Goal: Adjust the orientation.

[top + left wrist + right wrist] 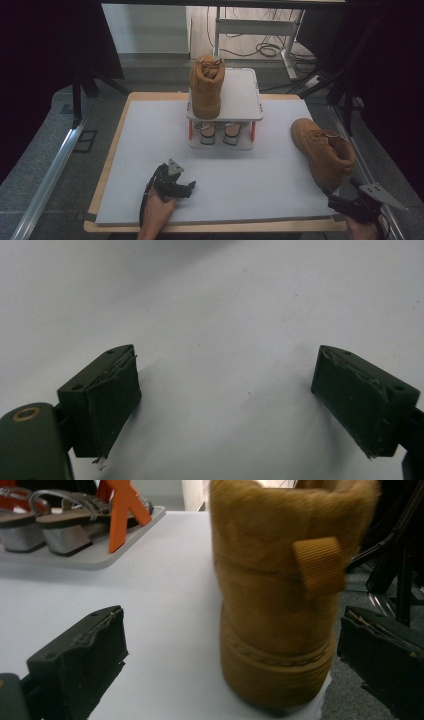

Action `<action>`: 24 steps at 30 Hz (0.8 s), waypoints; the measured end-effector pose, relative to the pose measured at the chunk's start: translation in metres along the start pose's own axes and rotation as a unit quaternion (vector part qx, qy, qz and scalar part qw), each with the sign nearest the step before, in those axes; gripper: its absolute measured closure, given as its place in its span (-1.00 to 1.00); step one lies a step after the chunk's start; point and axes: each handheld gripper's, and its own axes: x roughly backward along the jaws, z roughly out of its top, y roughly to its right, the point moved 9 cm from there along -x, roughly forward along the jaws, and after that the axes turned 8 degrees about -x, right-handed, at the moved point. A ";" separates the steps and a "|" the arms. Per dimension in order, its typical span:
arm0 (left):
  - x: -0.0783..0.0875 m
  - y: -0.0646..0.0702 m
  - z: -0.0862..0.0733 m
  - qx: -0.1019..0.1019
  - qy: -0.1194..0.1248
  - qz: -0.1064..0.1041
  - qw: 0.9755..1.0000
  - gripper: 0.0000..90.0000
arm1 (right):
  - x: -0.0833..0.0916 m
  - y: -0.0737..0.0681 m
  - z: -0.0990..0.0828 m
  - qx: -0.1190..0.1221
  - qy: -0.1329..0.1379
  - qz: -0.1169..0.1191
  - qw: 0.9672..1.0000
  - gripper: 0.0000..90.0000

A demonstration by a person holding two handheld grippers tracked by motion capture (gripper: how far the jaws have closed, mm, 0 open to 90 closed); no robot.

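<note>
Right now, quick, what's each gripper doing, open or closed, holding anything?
Left gripper: open, holding nothing, over the bare white table.
Right gripper: open, holding nothing, jaws either side of the tan boot's heel.

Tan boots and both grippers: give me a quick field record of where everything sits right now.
boot on table: tan boot stands upright at the table's right edge, heel toward the right gripper
boot on rack: second tan boot on the top shelf of the shoe rack, left side
lower shelf: pair of silver heeled sandals
right gripper: open, jaws either side of the boot's heel, not touching
left gripper: open, holding nothing, over the grey table mat
</note>
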 end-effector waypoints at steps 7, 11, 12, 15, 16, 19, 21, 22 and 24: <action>0.000 0.000 0.000 0.000 0.000 0.000 1.000 -0.74 | -0.011 0.012 0.011 -0.005 0.013 -0.010 1.000 -1.00; 0.000 0.000 0.000 0.000 0.000 0.000 1.000 -0.74 | -0.020 0.016 0.017 -0.006 0.014 -0.013 1.000 -1.00; 0.000 0.000 0.000 0.000 0.000 0.000 1.000 -0.74 | -0.023 0.016 0.019 -0.004 0.015 -0.012 1.000 -1.00; 0.000 0.000 0.000 0.000 0.000 0.000 1.000 -0.74 | -0.029 0.019 0.024 0.000 0.021 -0.011 1.000 -1.00; 0.000 0.000 0.000 0.000 0.000 0.000 1.000 -0.74 | -0.032 0.020 0.025 -0.001 0.018 -0.012 1.000 -1.00; 0.000 0.000 0.000 0.000 0.000 0.000 1.000 -0.74 | -0.039 0.021 0.027 -0.003 0.014 -0.012 1.000 -1.00; 0.000 0.000 0.000 0.000 0.000 0.000 1.000 -0.74 | -0.043 0.022 0.029 -0.005 0.013 -0.008 1.000 -1.00; 0.000 0.000 0.000 0.000 0.000 0.000 1.000 -0.74 | -0.045 0.022 0.030 -0.007 0.013 -0.009 1.000 -1.00; 0.000 0.000 0.000 0.000 0.000 0.000 1.000 -0.74 | -0.050 0.023 0.032 -0.012 0.010 -0.012 1.000 -1.00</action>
